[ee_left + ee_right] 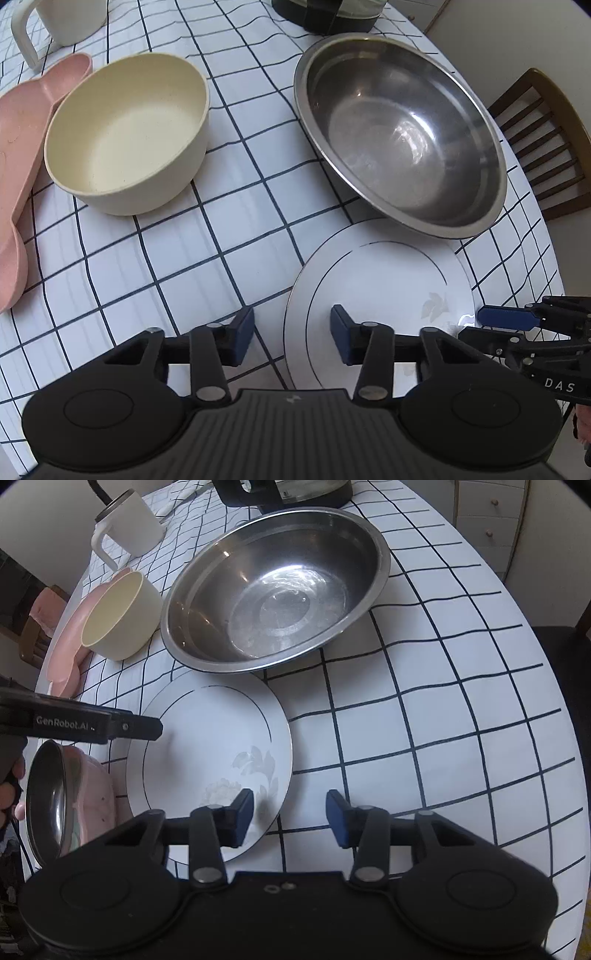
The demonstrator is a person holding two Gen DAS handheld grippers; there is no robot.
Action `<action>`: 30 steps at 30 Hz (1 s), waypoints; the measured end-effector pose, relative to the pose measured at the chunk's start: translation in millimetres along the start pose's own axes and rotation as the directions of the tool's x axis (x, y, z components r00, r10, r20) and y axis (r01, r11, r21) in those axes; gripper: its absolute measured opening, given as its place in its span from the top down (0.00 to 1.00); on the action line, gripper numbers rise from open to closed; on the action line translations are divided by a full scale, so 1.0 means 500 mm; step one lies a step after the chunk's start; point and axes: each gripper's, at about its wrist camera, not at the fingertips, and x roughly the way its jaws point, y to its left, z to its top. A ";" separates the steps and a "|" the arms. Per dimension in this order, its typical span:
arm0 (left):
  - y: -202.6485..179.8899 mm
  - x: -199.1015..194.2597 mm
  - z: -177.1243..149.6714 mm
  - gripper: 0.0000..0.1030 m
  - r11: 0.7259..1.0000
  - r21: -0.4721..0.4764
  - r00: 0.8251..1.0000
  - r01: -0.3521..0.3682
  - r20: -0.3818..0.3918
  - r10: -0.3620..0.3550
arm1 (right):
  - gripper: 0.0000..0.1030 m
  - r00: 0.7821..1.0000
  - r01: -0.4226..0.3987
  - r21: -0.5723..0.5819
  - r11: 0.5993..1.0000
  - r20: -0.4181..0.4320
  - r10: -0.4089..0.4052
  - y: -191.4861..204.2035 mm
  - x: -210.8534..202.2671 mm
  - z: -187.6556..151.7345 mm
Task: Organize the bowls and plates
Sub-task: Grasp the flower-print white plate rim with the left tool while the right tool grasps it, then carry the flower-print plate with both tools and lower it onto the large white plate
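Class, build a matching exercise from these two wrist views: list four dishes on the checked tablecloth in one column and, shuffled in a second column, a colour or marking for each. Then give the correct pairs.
Things:
1. large bowl
2. small bowl
3. flat plate
4. scoop-shaped dish

Descriptions:
A. pink
B. white with a faint flower print
C. shiny metal
D. cream

Pairs: 1-C, 2-D, 3-B, 4-A

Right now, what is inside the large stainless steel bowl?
Nothing shows inside the large stainless steel bowl: both views reach its bare, shiny bottom. The checked tablecloth under it is covered, and its near rim overlaps the white floral plate.
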 end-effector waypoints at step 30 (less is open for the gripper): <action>-0.071 -0.020 -0.033 0.85 0.999 0.009 0.999 0.033 0.038 -0.033 | 0.91 0.992 -0.126 0.151 0.980 0.022 0.124 -0.052 -0.024 -0.046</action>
